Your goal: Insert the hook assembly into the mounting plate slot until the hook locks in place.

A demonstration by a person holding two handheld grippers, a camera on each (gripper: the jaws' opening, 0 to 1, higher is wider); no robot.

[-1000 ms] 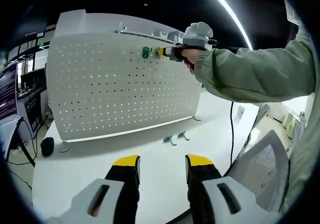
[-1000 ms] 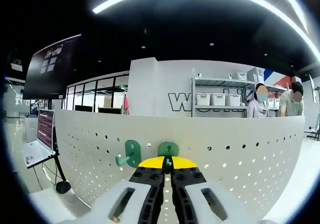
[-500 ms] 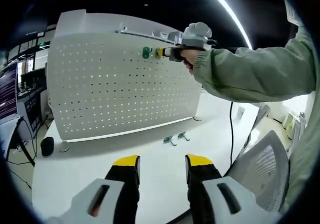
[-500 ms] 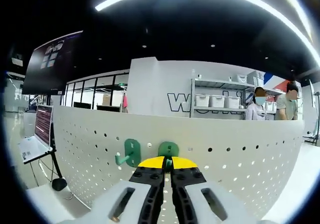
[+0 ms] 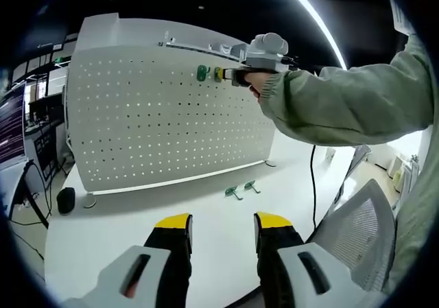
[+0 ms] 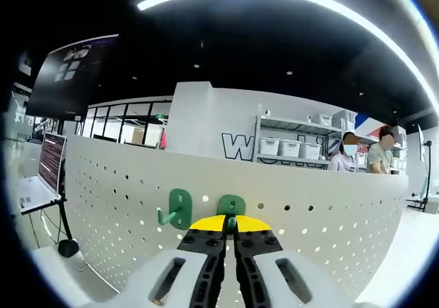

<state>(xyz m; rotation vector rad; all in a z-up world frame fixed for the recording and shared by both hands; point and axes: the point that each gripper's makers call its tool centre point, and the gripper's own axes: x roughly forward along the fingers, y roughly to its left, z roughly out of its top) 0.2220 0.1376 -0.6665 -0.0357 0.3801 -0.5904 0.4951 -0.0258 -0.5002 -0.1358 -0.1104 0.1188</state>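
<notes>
Green hook (image 6: 232,206) sits against the white pegboard (image 6: 329,219) near its top edge, clamped between the closed jaws of the right gripper (image 6: 230,223); a second green hook (image 6: 177,208) hangs at its 9 o'clock. The left gripper (image 5: 221,224) hovers over the tabletop (image 5: 123,226) (jaws parted, holding nothing), two spare hooks (image 5: 240,188) lying at its 12 o'clock.

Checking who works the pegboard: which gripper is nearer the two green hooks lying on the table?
Left. The left gripper hovers over the table just short of the loose hooks; the right gripper is up at the pegboard's top.
</notes>
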